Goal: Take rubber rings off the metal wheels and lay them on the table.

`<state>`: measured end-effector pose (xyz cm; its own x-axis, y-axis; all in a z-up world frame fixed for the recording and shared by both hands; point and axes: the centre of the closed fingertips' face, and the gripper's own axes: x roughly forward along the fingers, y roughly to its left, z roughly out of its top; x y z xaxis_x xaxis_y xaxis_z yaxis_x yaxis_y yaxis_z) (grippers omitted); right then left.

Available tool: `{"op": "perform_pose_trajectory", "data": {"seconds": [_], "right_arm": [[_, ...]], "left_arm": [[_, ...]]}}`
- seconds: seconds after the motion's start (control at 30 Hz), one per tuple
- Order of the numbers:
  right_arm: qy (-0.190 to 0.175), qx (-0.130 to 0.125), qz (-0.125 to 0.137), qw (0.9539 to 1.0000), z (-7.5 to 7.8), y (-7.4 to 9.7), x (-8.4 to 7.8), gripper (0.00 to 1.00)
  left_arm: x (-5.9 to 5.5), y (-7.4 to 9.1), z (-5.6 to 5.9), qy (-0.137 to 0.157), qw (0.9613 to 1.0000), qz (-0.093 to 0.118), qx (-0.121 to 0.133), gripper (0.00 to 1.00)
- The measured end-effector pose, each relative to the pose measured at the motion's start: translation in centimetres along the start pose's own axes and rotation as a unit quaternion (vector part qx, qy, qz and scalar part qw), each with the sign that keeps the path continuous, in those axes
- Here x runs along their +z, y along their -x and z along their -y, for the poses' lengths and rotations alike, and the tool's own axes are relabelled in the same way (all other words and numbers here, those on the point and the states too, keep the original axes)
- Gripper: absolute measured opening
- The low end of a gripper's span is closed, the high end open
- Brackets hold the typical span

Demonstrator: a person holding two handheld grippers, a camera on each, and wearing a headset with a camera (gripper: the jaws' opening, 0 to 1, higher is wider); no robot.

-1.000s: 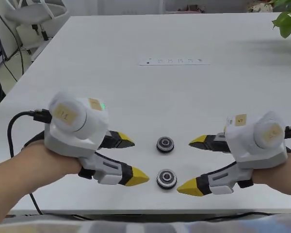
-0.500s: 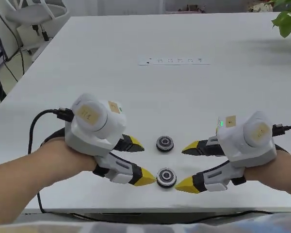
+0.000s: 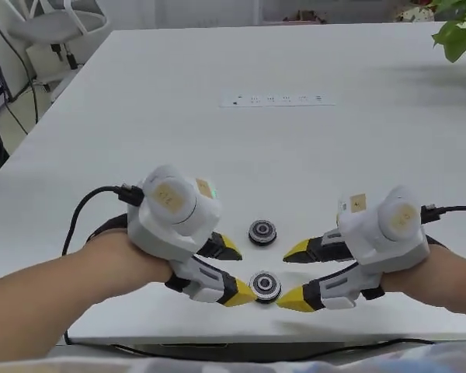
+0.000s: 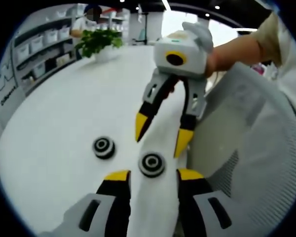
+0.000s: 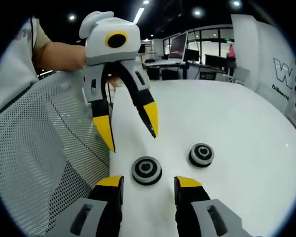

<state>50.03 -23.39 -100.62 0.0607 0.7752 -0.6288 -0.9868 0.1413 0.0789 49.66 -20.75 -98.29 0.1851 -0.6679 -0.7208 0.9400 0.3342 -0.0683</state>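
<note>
Yellow-tipped left gripper (image 3: pixel 239 272) and right gripper (image 3: pixel 289 276) face each other in the head view, both spread wide, flanking the near wheel (image 3: pixel 265 286) at the table (image 3: pixel 295 155) front edge, with the far wheel (image 3: pixel 262 231) just behind it. Left gripper view: near wheel (image 4: pixel 152 164) lies just ahead of its open jaws, probably so it can brace the hub. Right gripper view: same wheel (image 5: pixel 147 170) ahead of its parted jaws, likely to peel the rubber ring (image 5: pixel 135 171), not yet off.

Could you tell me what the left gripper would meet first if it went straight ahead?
Probably the nearer metal wheel, just ahead between the left gripper's open jaws; the right gripper lies beyond.
</note>
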Motion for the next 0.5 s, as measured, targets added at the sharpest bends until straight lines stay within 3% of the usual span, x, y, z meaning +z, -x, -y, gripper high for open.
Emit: {"op": "perform_pose_trajectory", "data": {"seconds": [0.2, 0.5], "right_arm": [[0.011, 0.006, -0.011, 0.9999, -0.1, -0.4, -0.4, 0.36], [-0.008, 0.002, -0.006, 0.9999, 0.3, -0.4, -0.7, 0.35]], "left_arm": [[0.0, -0.8, 0.0, 0.007, 0.9999, -0.001, -0.008, 0.34], [0.5, -2.2, 0.0, 0.018, 0.9997, 0.001, -0.014, 0.26]]}}
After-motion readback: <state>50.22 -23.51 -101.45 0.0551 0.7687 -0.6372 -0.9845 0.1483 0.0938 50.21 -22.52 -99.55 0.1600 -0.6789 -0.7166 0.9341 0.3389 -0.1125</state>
